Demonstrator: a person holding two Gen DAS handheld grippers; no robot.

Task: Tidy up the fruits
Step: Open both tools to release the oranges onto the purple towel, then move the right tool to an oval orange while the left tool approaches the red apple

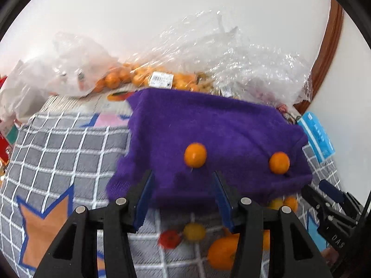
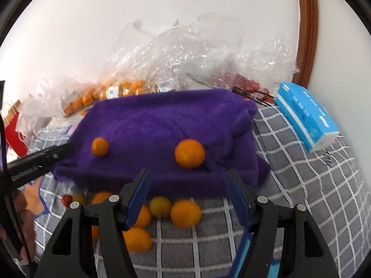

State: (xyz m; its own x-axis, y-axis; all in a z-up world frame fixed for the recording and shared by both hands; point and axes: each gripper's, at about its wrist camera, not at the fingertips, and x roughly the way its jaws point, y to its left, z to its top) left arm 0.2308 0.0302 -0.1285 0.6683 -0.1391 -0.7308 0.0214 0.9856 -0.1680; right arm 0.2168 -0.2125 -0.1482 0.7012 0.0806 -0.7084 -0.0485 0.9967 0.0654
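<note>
A purple towel (image 1: 208,134) (image 2: 162,120) lies over a raised block on the checked cloth. Two small oranges rest on it, one on the left (image 1: 195,154) (image 2: 100,146) and one on the right (image 1: 279,162) (image 2: 189,153). My left gripper (image 1: 183,180) stands open just short of the left orange, nothing between its blue pads. My right gripper (image 2: 187,173) is open just below the right orange, also holding nothing; it also shows at the right edge of the left wrist view (image 1: 312,186). Loose fruit lies in front of the towel: oranges (image 2: 185,213) (image 1: 221,252), a yellow fruit (image 2: 160,206) (image 1: 194,231), a red tomato (image 1: 169,238) (image 2: 66,199).
Crinkled clear bags of small oranges (image 1: 139,76) (image 2: 125,90) and red fruit (image 2: 245,84) pile up against the white wall. A blue tissue pack (image 2: 306,118) (image 1: 316,136) lies at the right. A red paper bag (image 2: 14,129) stands at the left, a brown door frame (image 2: 306,34) at the right.
</note>
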